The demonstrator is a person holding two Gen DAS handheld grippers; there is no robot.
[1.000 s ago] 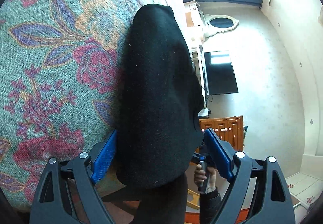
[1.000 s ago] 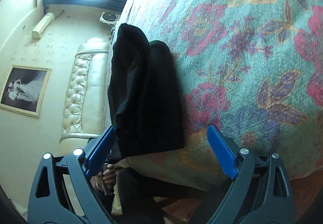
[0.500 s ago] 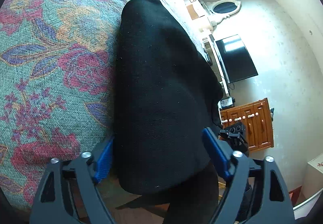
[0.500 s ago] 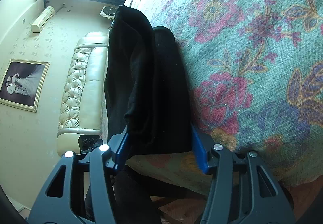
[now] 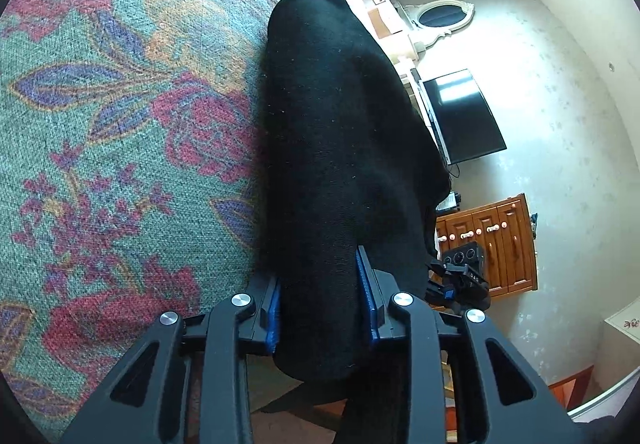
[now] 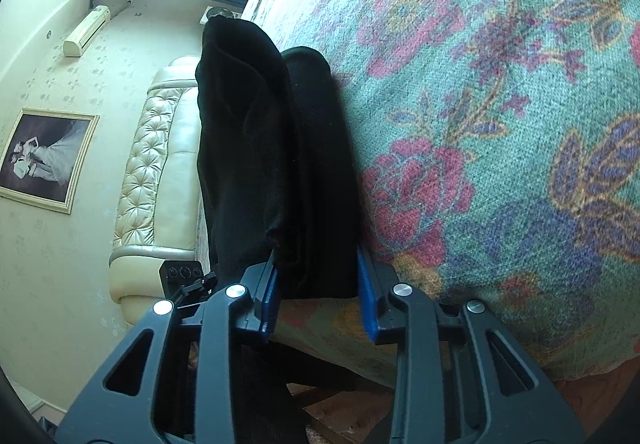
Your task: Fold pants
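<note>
Both grippers reach forward over the near edge of the bed (image 5: 100,132). The left gripper (image 5: 320,304) and the right gripper (image 6: 318,284) each have jaws clamped on the black pants (image 5: 340,148), which lie folded lengthwise on the floral bedspread (image 6: 500,124).

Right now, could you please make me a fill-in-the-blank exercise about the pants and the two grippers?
1. The pants are ____ in colour.
2. The left gripper is ____ on the pants.
3. The right gripper grips the pants' ____ end.
4. The pants lie on a ____-patterned cover.

Missing words: black; shut; near; flower
</note>
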